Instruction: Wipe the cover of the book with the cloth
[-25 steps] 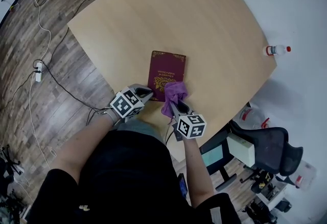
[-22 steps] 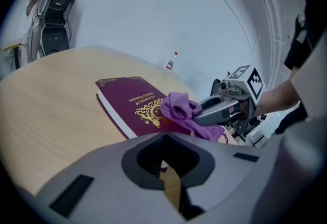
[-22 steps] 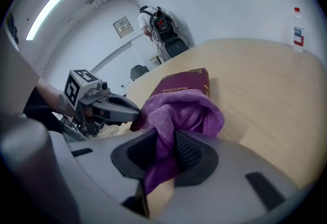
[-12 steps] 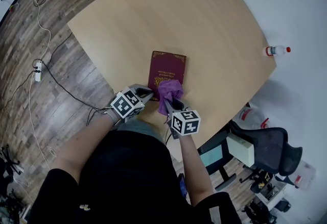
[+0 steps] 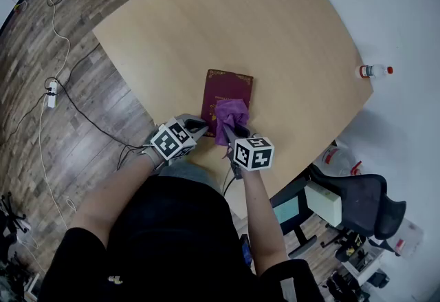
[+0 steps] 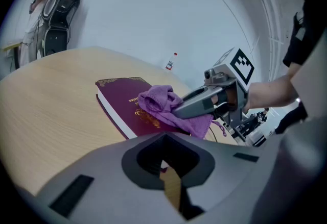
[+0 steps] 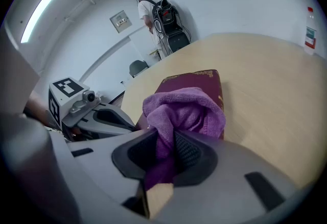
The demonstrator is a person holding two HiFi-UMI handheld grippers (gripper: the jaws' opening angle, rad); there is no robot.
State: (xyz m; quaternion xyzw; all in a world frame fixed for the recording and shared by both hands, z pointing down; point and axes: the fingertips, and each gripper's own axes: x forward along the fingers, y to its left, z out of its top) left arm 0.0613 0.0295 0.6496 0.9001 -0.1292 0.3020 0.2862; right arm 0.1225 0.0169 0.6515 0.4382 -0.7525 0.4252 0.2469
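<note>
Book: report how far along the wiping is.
Done: the right gripper is shut on the cloth and holds it on the cover of the book. In hand: the cloth sits on the cover's near half. Left: the far half lies bare; whether it was wiped, I can't tell.

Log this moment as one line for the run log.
step: wipe | right gripper: clamped on cloth, cloth on book | left gripper: pinching book's near corner | book: flat on table
</note>
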